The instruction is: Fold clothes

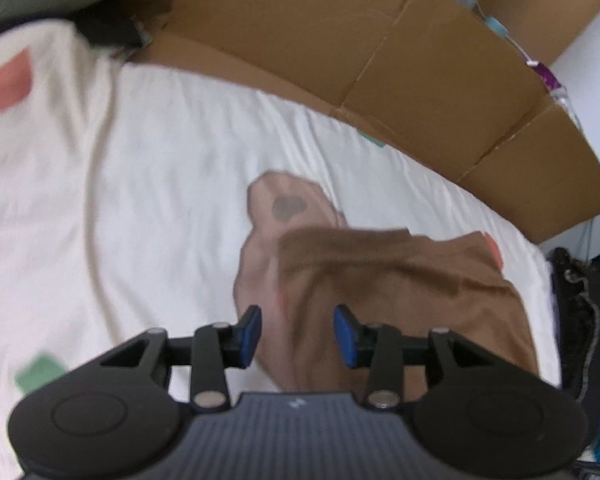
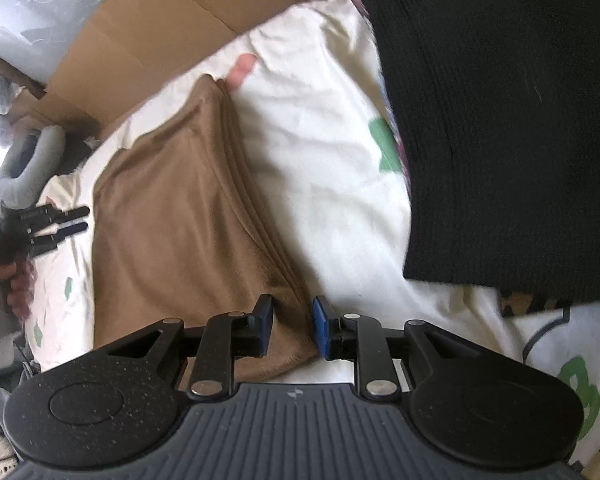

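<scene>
The garment [image 2: 180, 216] lies on the bed [image 2: 332, 208], in front of both my grippers. Behind the bed stands a cardboard box [image 1: 400, 60]. In the right wrist view a dark cloth [image 2: 500, 120] lies on the bed to the right of the garment, and my left gripper [image 2: 70, 224] is at the garment's left edge.

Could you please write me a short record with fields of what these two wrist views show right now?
surface: white bedsheet with coloured patches
garment: brown cloth, partly folded, lying on the bedsheet
left tool: open, above one end of the brown cloth
right tool: open, a corner of the brown cloth between its pads, not clamped
behind: cardboard box along the bed's far edge
beside: black knit fabric on the bed
</scene>
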